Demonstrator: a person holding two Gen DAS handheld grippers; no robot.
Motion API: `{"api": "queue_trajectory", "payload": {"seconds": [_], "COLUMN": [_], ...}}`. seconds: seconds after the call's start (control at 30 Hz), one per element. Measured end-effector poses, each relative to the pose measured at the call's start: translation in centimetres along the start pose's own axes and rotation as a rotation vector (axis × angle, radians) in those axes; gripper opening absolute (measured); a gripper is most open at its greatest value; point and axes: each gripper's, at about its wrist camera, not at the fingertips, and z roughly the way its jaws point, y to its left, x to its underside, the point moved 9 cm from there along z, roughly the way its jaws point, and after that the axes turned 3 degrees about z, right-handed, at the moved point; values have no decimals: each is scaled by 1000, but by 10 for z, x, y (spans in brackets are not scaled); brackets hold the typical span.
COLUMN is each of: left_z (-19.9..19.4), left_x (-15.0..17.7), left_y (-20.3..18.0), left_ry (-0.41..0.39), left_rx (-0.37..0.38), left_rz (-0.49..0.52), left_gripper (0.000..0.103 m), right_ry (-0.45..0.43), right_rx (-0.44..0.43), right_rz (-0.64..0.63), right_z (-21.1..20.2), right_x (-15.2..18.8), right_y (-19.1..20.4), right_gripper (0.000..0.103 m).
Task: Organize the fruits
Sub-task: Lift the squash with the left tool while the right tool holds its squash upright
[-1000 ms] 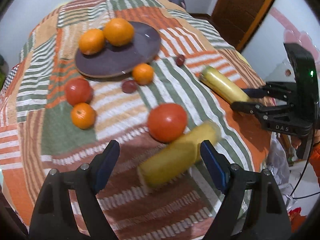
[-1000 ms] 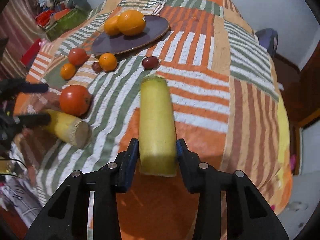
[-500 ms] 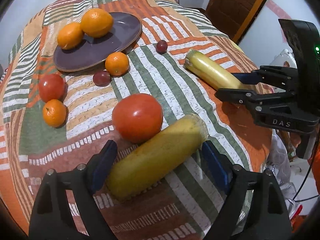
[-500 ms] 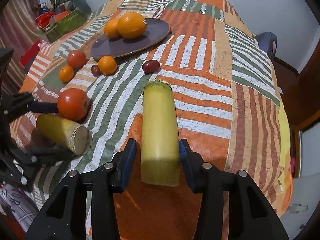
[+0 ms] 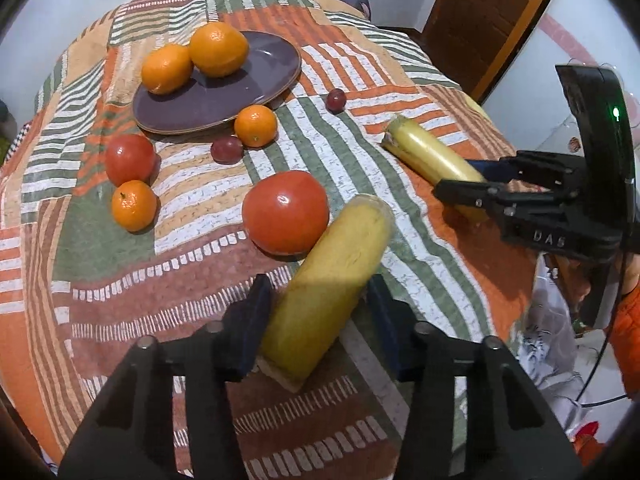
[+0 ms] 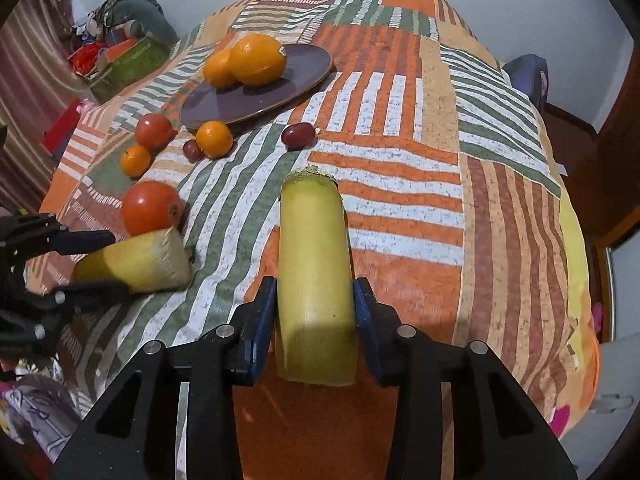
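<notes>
Count on the patchwork cloth (image 5: 192,200): two yellow cylindrical fruit pieces with cut ends, two large oranges, two small mandarins, two tomatoes, two dark red grapes, one purple plate (image 5: 256,80).

Both large oranges (image 5: 218,48) (image 5: 166,68) sat on the plate, far ahead of the left claw (image 5: 320,320). One mandarin (image 5: 256,125) lay just off the plate rim, with one grape (image 5: 227,149) touching or nearly touching it. The second grape (image 5: 335,100) lay apart, ahead and to the right. The smaller tomato (image 5: 130,159) and second mandarin (image 5: 134,205) sat close together, ahead and left of the left claw. The larger tomato (image 5: 285,211) lay just ahead of it, against the near yellow piece.

Writing: "DAS" was legible on the body of the right claw (image 6: 316,320) as seen in the left wrist view. A small sticker on the far orange was unreadable.

Left claw: jaws were closing around the near yellow piece (image 5: 328,284). The left pad appeared at the fruit's skin; a narrow gap showed at the right pad. The piece was slightly blurred, with its far end beside the larger tomato.

Right claw: jaws were clamped on the second yellow piece (image 6: 314,276), both blue pads pressed on its sides near the cut end. The piece pointed straight ahead from the claw, its stem end toward the lone grape.
</notes>
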Motion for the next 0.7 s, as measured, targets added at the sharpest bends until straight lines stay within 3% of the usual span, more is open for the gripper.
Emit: {"api": "queue_trajectory", "payload": {"seconds": [0.27, 0.53, 0.7], "left_z": [14, 26, 21], "left_x": [-12, -17, -13], "left_y": [-10, -20, -20], "left_ry": [32, 45, 63], "left_rx": [27, -37, -11], "left_rz": [39, 119, 116], "left_gripper": [47, 48, 43], "right_ry": [22, 24, 10], "right_rx": [-18, -10, -7], "right_rz": [-19, -14, -13], "right_z": [-4, 5, 7], "right_x": [8, 6, 5], "right_y": [7, 6, 6], "right_gripper": [37, 38, 35]}}
